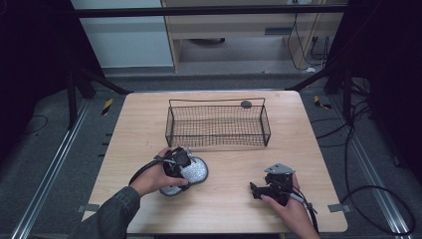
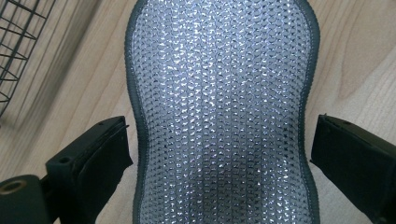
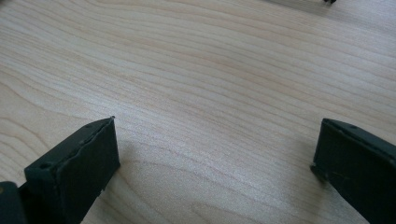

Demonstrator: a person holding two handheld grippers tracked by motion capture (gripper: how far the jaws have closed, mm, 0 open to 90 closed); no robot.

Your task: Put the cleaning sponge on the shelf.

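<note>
A silver, glittery scrubbing sponge [image 1: 195, 172] with a dark edge and a narrow waist lies flat on the wooden table [image 1: 224, 209], front left of centre. My left gripper [image 1: 178, 162] hangs just over it, held by a hand. In the left gripper view the sponge [image 2: 219, 84] runs up between the jaws; my left gripper [image 2: 222, 140] is open, with a jaw on each side of the waist and a small gap at both. My right gripper [image 1: 256, 191] rests low at the front right, open over bare wood [image 3: 217, 135], nothing between its fingers.
A black wire basket [image 1: 216, 101] stands at the middle back of the table, with nothing inside it that I can see; a corner of the basket [image 2: 18, 42] shows in the left gripper view. Cables trail from both grippers toward the front edge.
</note>
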